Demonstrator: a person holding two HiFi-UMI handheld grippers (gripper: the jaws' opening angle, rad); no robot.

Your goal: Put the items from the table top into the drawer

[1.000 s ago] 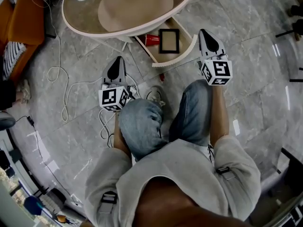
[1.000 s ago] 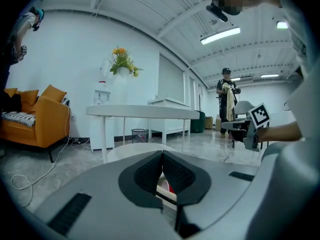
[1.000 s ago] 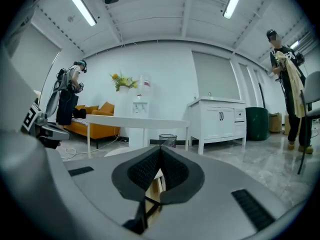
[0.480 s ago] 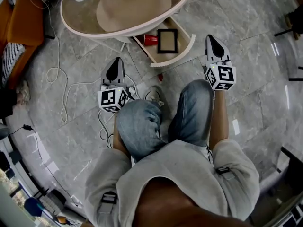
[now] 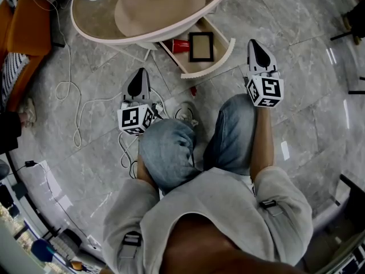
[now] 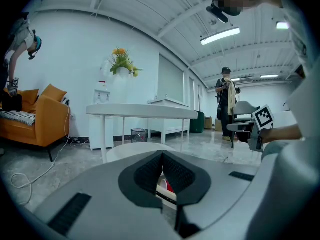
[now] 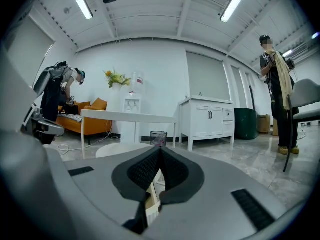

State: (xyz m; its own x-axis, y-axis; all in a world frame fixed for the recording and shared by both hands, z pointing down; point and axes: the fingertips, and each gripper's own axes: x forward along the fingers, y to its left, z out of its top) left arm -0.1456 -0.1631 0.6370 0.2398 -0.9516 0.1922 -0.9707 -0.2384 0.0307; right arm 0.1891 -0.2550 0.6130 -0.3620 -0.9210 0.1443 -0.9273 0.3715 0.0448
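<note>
Right gripper shifted right, drawer just left

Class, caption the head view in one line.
Left gripper and right gripper, both shut, hover near the open drawer.

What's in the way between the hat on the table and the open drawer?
Nothing visible does. The hat lies on the table; the drawer stands open just below its rim. A red cup and a black frame already lie in the drawer.

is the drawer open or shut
Open: the drawer juts out from under the round table, with a black frame and a red cup visible inside.
</note>
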